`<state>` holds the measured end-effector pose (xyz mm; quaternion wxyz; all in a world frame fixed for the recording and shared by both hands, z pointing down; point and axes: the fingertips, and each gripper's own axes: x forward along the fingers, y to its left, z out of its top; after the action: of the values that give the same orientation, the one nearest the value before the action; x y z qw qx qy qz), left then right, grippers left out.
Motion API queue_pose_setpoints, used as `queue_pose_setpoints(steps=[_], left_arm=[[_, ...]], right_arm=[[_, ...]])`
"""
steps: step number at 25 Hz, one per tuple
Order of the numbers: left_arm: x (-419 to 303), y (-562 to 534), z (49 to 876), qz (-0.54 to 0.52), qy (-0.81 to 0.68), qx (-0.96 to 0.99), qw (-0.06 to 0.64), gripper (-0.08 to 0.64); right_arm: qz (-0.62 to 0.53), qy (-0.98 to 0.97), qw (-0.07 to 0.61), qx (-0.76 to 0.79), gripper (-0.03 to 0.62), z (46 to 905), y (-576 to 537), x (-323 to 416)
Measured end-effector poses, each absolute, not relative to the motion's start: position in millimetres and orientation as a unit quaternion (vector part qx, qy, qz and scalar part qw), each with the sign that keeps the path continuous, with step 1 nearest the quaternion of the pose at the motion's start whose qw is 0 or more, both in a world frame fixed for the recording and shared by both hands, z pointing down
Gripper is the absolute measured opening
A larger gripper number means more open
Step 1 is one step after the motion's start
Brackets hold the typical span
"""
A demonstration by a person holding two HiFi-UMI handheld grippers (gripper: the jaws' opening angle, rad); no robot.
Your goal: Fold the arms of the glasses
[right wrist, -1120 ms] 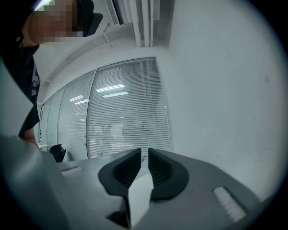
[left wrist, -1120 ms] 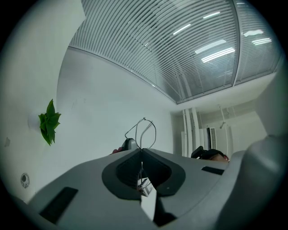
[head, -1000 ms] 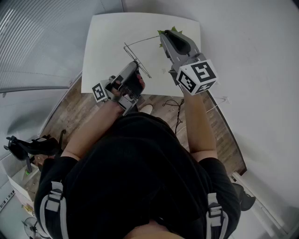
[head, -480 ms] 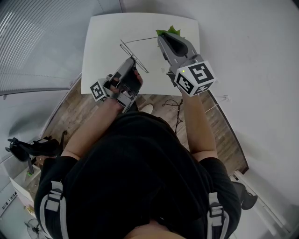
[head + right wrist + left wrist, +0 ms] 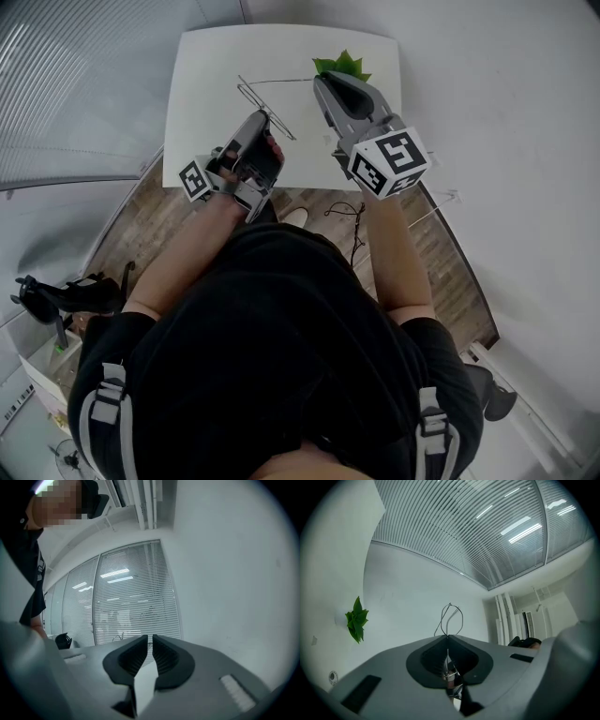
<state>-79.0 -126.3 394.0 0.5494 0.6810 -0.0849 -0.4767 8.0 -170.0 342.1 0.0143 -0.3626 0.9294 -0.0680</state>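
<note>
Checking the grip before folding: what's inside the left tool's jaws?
Thin wire glasses, pinched by the shut left tool. A loop sticks out beyond; the pinched part is hidden between its jaws.

The right gripper [image 5: 150, 641] fingers [image 5: 136, 654] have been closing, nothing visible between them.

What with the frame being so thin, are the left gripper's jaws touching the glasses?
Touching. The left gripper view shows the left gripper with jaws shut on the glasses, wire pinched between them.
</note>
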Motion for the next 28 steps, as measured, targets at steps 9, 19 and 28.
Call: queue_pose_setpoints(steps=[9,19,28], left_arm=[[-85,-133,395,-0.482,-0.11,0.68,0.541,0.014],[-102,-139,396,-0.491,-0.125,0.679,0.532,0.014],[-105,-140,396,-0.498,-0.134,0.679,0.523,0.014]], right_arm=[[-0.076,0.934,0.014,-0.349,0.037,347,-155,0],[-0.082,0.94,0.012,-0.331,0.031,349,-139,-24],[-0.087,0.946,0.01,-0.312,0.029,354,-120,-34]])
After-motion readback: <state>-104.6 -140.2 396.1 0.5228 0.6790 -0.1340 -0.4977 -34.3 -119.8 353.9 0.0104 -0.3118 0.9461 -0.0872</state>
